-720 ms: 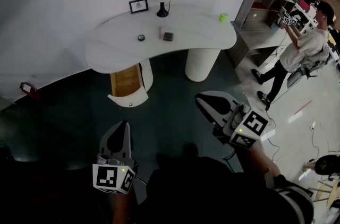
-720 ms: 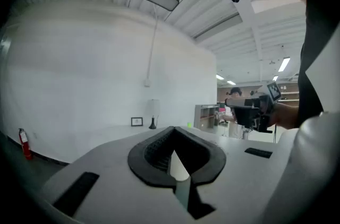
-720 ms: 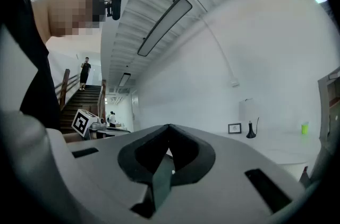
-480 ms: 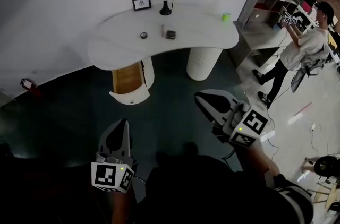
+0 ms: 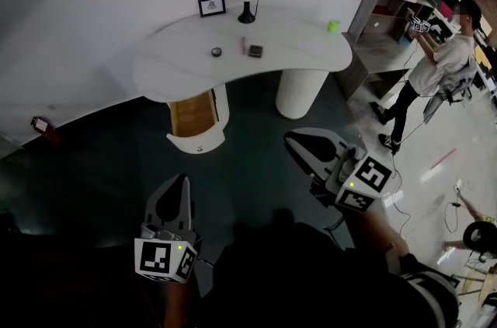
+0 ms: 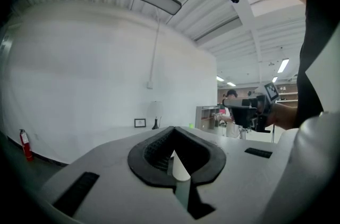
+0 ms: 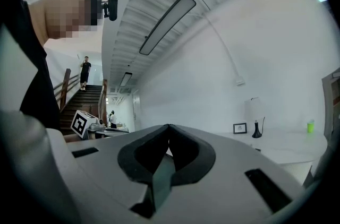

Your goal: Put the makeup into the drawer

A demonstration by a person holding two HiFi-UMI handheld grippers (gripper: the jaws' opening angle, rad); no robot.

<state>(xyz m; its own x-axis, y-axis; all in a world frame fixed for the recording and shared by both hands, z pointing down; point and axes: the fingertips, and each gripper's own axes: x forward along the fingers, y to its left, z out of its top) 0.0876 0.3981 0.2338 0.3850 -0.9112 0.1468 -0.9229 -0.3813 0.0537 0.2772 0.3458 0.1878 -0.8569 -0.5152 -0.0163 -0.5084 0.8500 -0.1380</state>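
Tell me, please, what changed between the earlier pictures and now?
Nothing was gripped or released. The head view drifted: the white table and its open drawer sit slightly further right in frame. The left gripper and right gripper stay shut, empty, short of the table.
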